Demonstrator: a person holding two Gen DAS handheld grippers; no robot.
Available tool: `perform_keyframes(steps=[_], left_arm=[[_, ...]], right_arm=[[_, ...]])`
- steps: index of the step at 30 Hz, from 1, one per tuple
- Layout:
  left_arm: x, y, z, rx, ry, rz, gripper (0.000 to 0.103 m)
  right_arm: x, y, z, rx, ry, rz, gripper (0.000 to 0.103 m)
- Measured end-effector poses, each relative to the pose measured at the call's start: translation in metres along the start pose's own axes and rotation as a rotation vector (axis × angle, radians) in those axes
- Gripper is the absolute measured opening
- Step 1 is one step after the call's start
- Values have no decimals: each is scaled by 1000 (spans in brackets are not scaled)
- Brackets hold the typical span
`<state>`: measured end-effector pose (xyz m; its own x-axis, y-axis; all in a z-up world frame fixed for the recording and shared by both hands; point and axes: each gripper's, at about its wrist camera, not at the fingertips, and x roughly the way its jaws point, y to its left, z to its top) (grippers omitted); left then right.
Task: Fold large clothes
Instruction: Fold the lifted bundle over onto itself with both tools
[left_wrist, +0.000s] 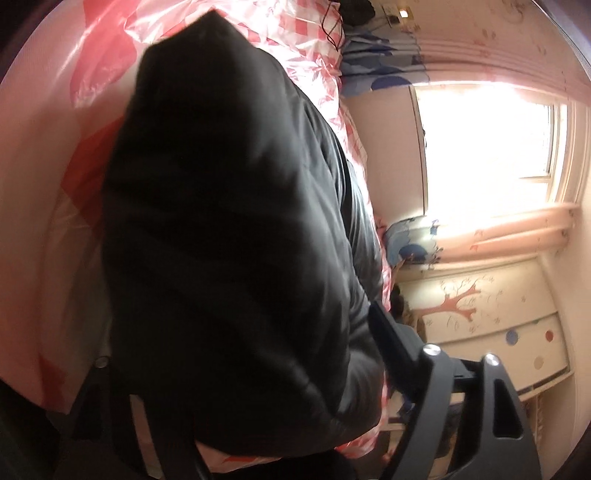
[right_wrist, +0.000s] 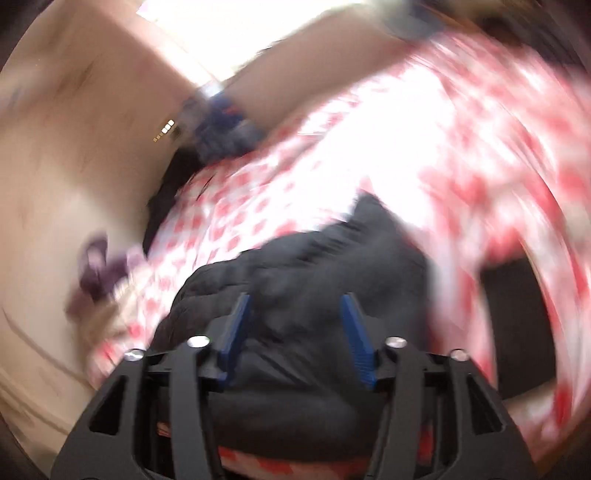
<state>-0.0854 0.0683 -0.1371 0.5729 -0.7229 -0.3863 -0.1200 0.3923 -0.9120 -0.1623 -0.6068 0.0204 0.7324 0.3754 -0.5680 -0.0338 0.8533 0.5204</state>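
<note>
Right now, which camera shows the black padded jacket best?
The left wrist view: the black padded jacket fills it, sharp, lying on the red-and-white bedding. The right wrist view shows it motion-blurred behind the right hand-held gripper.

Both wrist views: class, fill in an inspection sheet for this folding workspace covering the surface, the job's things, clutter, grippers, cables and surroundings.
Surface: bed with a red-and-white patterned cover, wrinkled.
Job's things: black padded jacket lying bunched on the cover; fold state cannot be told.
Clutter: blue-patterned bedding at the far end of the bed; dark items at the bed's edge, too blurred to name.
Grippers: left gripper beside the jacket, one finger hidden, grip cannot be told; right gripper open, jacket between the blue pads but not pinched.
Cables: a thin dark cord on the cover.
Surroundings: bright window, pink curtain, cabinet with tree decoration.
</note>
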Motion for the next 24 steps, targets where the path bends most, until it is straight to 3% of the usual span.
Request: perform_keyframes(steps=[3,6,8,11,13,16,18,21,23,24], left_arm=[[0,2,-6,1,-8,11,79],[-10,10,-18,-2,-17,5,79],[-18,12,-19,-2,-51,13,79],[-17,10,-16,10,-90,5,79],[-15,6,-20,49,-86,17,79],[-14,-1,-26,96,-81,47,79],[-17,2,-27,73,-89,48,79],[-15,13,-22,-6,-78,39,81],[-8,22,-18,-69,-72,29,81],[-15,32,-20,-74,-65,24,84]], right_arm=[[67,82,13,-240,55,-32,59],[145,125,12,-340,121,-78,59],[197,130,8,-358,166,-163,59],[256,110,-22,-361,268,-239,62],[266,110,-33,-394,251,-267,62],[268,110,-33,-402,313,-260,62],[255,107,-26,-398,338,-244,62],[225,124,-21,-424,236,-186,66],[220,135,-38,-507,219,-192,76],[231,134,-55,-557,259,-224,78]])
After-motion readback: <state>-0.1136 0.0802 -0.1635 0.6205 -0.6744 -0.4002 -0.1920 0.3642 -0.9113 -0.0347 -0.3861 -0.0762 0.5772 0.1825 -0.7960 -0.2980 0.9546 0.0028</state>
